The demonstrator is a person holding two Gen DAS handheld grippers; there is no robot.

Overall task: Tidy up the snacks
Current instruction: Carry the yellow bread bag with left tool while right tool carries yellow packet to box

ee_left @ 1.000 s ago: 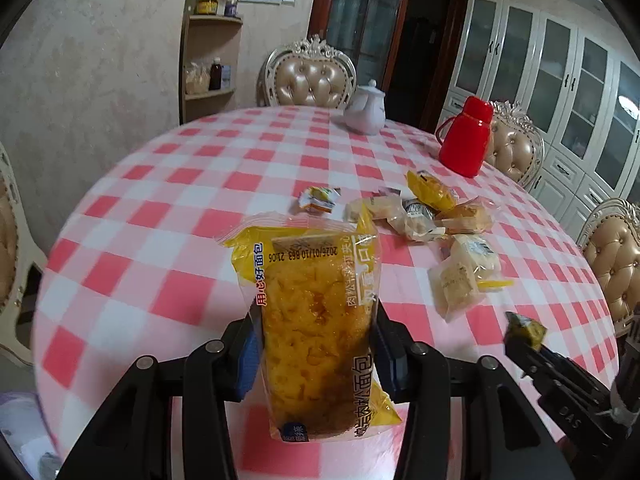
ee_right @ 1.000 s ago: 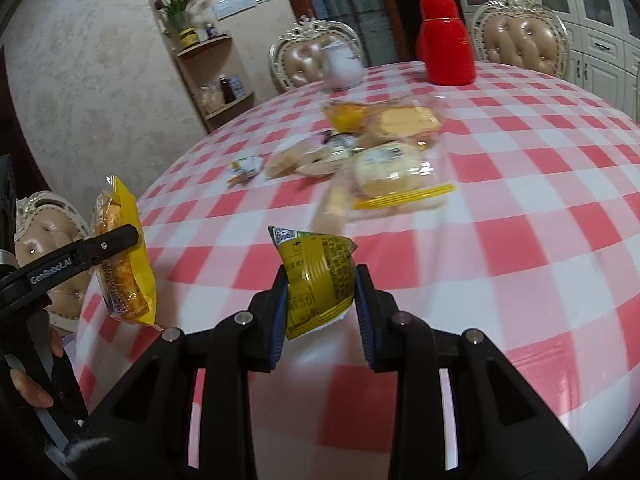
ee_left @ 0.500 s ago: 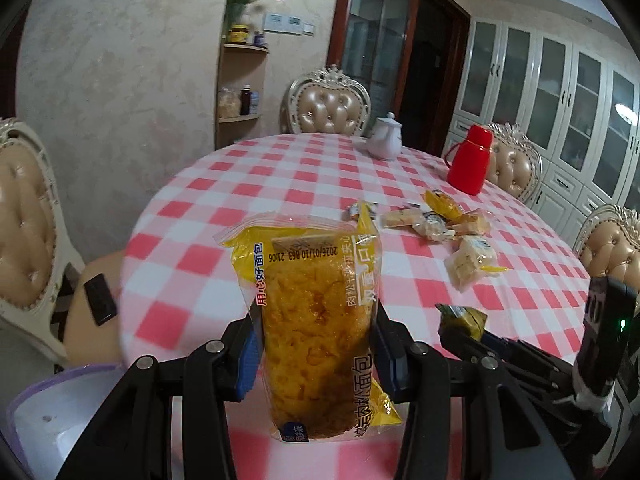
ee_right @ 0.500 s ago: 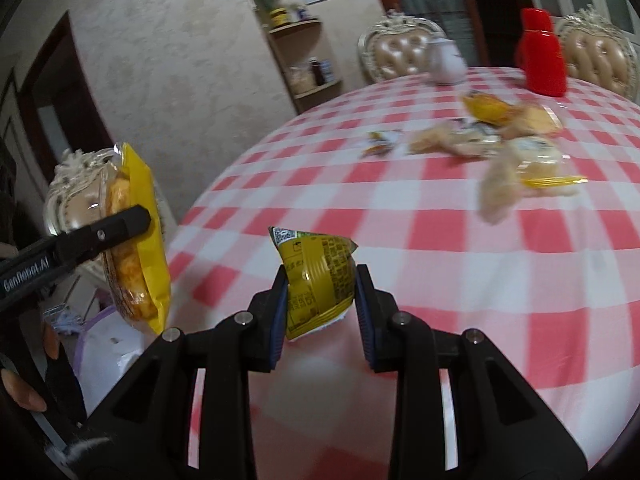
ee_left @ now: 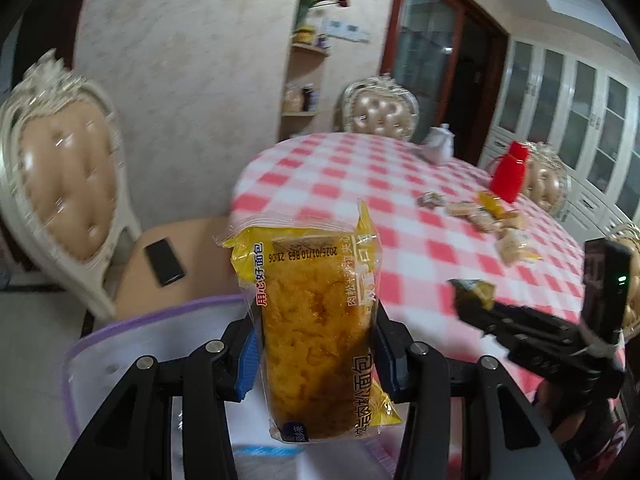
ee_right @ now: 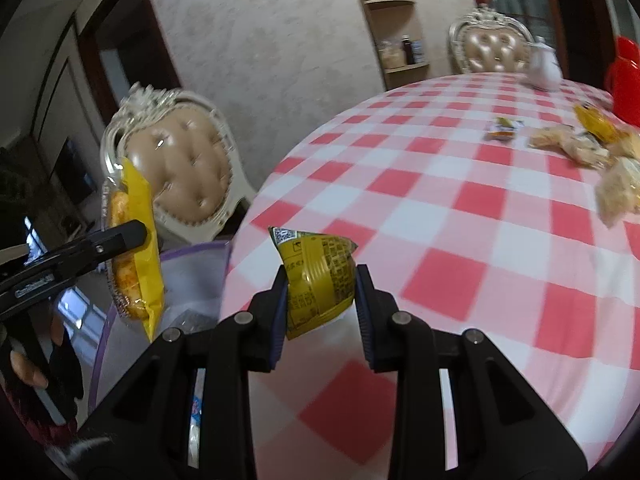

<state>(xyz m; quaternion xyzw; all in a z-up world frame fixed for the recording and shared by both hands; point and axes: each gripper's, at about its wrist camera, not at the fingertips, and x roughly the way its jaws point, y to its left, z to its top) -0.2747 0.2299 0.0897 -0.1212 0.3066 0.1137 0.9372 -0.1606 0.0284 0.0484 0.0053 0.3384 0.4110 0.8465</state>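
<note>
My left gripper [ee_left: 316,344] is shut on a tall yellow bread packet [ee_left: 312,320], held upright over a white bin with a purple rim [ee_left: 160,316] beside the table. My right gripper [ee_right: 322,304] is shut on a small yellow-green snack packet [ee_right: 320,276] at the table's near edge; in the left wrist view that packet [ee_left: 474,290] shows at the right. The bread packet [ee_right: 134,248] and the bin [ee_right: 200,264] also appear at the left of the right wrist view. Several more wrapped snacks [ee_left: 492,218] lie on the red-and-white checked table [ee_left: 360,184].
A padded chair [ee_left: 64,184] stands left of the table with a black phone [ee_left: 165,262] on its seat. A red jug [ee_left: 510,176] and a white teapot [ee_left: 440,146] stand at the table's far side. More chairs, a corner shelf and cabinets ring the room.
Both grippers have swung left and back from the table with their packets still held. The chair and the purple-rimmed bin have come into view beneath the left gripper.
</note>
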